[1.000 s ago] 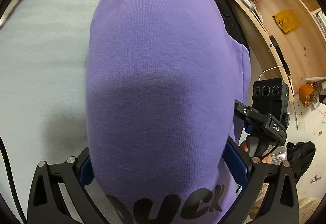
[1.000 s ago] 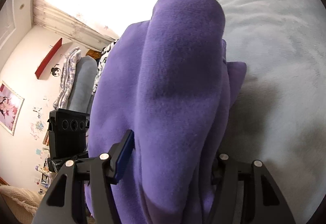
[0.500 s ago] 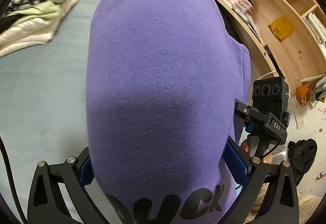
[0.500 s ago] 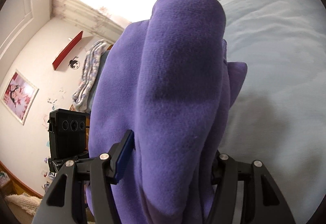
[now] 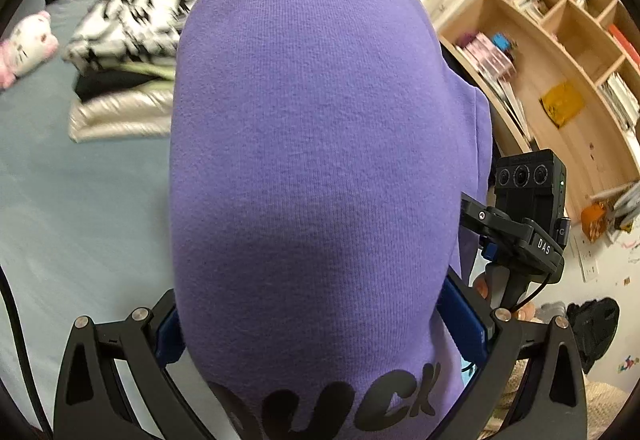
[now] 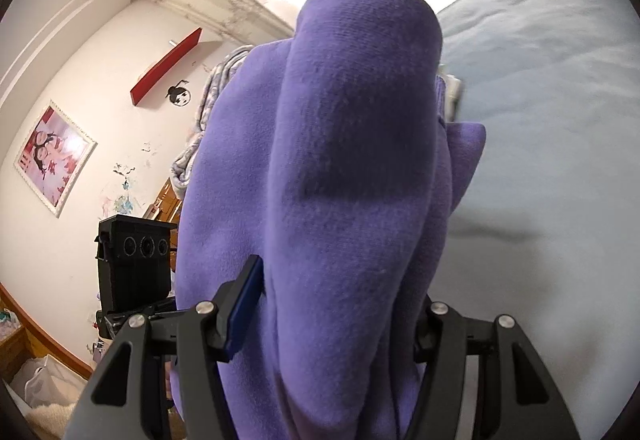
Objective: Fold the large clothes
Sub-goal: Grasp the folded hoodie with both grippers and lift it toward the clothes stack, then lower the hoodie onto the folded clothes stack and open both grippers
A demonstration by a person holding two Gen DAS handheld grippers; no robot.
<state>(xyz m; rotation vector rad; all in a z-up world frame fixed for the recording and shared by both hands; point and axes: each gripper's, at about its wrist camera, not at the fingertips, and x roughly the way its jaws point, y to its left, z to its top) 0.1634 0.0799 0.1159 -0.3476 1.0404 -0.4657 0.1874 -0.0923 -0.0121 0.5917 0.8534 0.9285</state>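
We've got both hand-held grippers, left (image 5: 316, 324) and right (image 6: 332, 304), clamped on the purple sweatshirt (image 5: 312, 144), hanging above the bed (image 5: 80, 208).

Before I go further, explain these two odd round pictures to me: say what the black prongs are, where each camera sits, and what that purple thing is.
These are no robot arms: a person holds a two-finger black gripper in each hand, each with a fisheye camera looking along its fingers. One picture comes from the left gripper, the other from the right gripper. Both are closed on one purple fleece sweatshirt with black lettering, bunched and draped over the fingers. Beneath lies a pale blue-grey bedspread. On it sit a stack of folded clothes topped by a black-and-white patterned piece and a pink-and-white plush toy. A wooden bookshelf stands beyond.
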